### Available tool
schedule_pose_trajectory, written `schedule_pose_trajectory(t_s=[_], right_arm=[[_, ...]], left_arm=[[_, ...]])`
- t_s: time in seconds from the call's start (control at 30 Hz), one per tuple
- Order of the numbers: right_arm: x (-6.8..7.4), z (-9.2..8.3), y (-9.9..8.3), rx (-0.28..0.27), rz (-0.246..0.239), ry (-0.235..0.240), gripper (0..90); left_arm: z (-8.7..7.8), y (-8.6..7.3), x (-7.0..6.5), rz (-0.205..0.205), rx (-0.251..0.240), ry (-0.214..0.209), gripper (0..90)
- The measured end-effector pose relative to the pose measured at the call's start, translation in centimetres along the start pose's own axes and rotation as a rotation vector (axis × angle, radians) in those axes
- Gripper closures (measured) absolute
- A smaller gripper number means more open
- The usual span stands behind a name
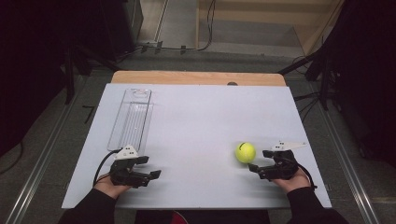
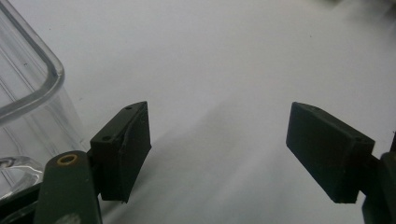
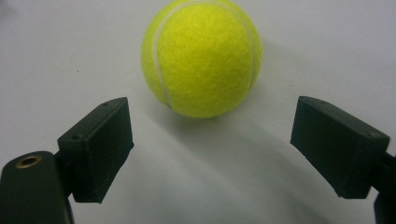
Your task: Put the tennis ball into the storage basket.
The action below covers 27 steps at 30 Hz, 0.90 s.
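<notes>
A: Where is the round, fuzzy yellow tennis ball [image 1: 245,152] seen?

B: It is seen on the flat white table top [image 1: 201,126], toward the right side and near the front edge. In the right gripper view, the ball [image 3: 201,57] is found just ahead of the two black jaws, in the middle between them, but it is not touched by them.

A: How is the right gripper [image 1: 258,161] held?

B: It is held low over the table in the person's right hand [image 1: 292,179], just beside the ball. Its jaws are spread wide, and nothing is gripped.

A: And the left gripper [image 1: 150,167]?

B: It is held by the left hand [image 1: 109,185] near the front left of the table. Its jaws are spread wide too, with only bare table between them.

A: What is seen next to it?

B: A long, see-through plastic tray [image 1: 132,119] is seen just behind it. A rounded corner of the tray [image 2: 28,88] is shown in the left gripper view, close beside one jaw. The ball and the tray are set well apart.
</notes>
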State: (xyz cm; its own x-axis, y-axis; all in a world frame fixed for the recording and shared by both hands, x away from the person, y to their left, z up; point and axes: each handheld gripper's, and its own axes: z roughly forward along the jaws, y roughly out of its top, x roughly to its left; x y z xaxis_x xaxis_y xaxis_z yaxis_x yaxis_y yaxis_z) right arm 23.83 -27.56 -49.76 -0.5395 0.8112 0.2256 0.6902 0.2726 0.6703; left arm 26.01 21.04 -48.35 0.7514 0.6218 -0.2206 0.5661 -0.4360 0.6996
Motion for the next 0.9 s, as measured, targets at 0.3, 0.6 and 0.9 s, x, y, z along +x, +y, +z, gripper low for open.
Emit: schedule_pose_trajectory(t_s=[0.3, 0.6, 0.9], right_arm=[[-0.04, -0.02, -0.01, 0.002, 0.0, 0.01, 11.2], [0.02, -0.05, 0.03, 0.0, -0.002, 0.023, 11.3], [0.08, -0.08, -0.03, -0.003, -0.003, 0.03, 11.3]], left_arm=[[0.02, -0.03, -0.09, 0.006, 0.004, 0.0, 22.7], [0.08, 0.03, -0.08, 0.003, 0.004, -0.001, 22.7], [0.09, 0.04, -0.08, 0.002, 0.005, 0.0, 22.7]])
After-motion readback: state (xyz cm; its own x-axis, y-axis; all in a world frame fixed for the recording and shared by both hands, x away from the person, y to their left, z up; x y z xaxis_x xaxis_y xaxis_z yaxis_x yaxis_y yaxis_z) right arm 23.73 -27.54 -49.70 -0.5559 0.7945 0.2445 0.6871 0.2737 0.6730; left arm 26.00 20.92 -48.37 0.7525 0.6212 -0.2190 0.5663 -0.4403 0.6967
